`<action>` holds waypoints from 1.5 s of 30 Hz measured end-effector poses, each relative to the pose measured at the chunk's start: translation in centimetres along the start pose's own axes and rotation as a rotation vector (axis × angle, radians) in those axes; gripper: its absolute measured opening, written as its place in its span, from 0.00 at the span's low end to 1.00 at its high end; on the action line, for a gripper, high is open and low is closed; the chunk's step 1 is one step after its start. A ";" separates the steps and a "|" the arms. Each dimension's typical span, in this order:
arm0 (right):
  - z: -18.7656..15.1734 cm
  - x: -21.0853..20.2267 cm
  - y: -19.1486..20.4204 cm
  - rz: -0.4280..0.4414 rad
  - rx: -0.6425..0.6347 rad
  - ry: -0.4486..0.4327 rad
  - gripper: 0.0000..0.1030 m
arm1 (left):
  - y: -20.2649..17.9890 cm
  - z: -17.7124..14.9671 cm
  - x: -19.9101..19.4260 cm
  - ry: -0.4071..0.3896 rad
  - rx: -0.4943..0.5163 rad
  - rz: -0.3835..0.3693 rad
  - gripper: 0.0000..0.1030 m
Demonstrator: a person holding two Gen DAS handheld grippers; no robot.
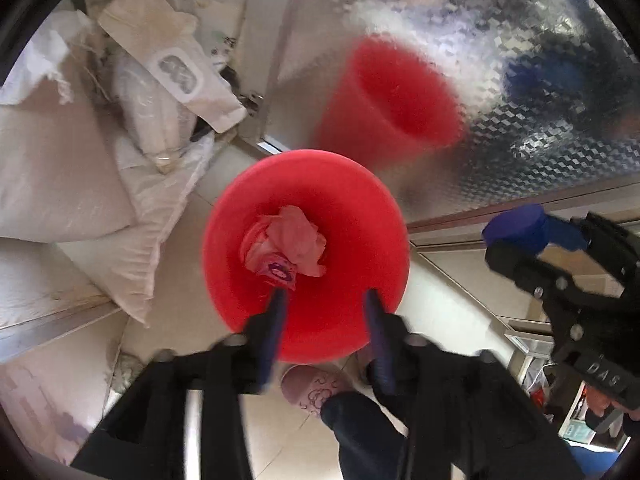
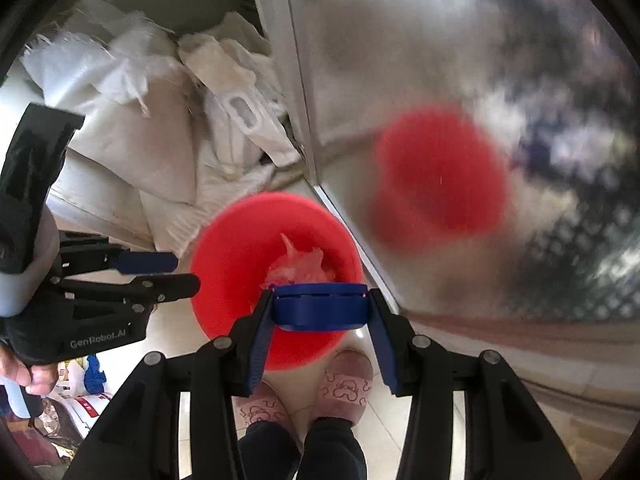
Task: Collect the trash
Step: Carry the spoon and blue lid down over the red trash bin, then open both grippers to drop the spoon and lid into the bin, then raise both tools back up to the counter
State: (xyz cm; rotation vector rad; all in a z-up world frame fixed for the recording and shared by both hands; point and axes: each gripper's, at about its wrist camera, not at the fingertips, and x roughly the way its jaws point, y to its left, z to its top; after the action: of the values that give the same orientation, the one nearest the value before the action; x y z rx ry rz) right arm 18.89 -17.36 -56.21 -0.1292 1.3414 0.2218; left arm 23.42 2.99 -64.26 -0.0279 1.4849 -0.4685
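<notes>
Both tools point steeply down over the red bin [image 1: 306, 256], which stands on the tiled floor [image 1: 276, 440] right against a shiny metal panel [image 1: 480, 80].

Left tool [image 1: 324, 300]: fingers spread apart, nothing between the pads. Tips hang over the near rim of the bin.

Right tool [image 2: 320, 304]: closed on a blue lid [image 2: 320, 306], a flat round piece held edge-on between both fingers [image 2: 260, 320]. It sits above the bin's mouth in the right wrist view. In the left wrist view the same lid shows off to the right of the bin, clamped at the tool's tip.

Trash: crumpled pink wrappers [image 1: 288, 246] lie at the bottom of the bin, one with a purple print.

Panel shows a blurred red reflection of the bin.

White sacks [image 1: 72, 160] are piled to the left, just beside the bin, with a paper bag [image 1: 172, 60] on top.

My pink slippers [image 2: 344, 384] stand on the floor just below the bin; dark trouser legs above them.

Left wrist view is smeared with motion.
</notes>
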 end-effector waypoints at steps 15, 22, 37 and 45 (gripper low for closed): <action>1.1 0.3 1.0 0.085 -0.058 0.015 0.42 | 1.3 -0.2 -2.7 -0.025 -0.064 0.097 0.81; 1.8 2.5 2.9 0.123 -0.181 0.042 0.42 | 3.9 -1.2 -2.6 -0.014 -0.104 0.164 0.82; 1.5 2.1 3.7 0.040 -0.218 0.093 0.81 | 3.5 -2.5 -3.9 -0.009 -0.093 0.227 0.82; 2.3 -5.9 4.3 0.010 -0.158 0.051 0.89 | 0.0 -2.4 -12.9 -0.068 -0.082 0.253 0.82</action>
State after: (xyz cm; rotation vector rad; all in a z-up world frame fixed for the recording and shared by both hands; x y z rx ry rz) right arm 18.87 -13.22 -49.80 -0.2623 1.3744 0.3349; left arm 20.93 7.76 -52.33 0.0778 1.4167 -0.2005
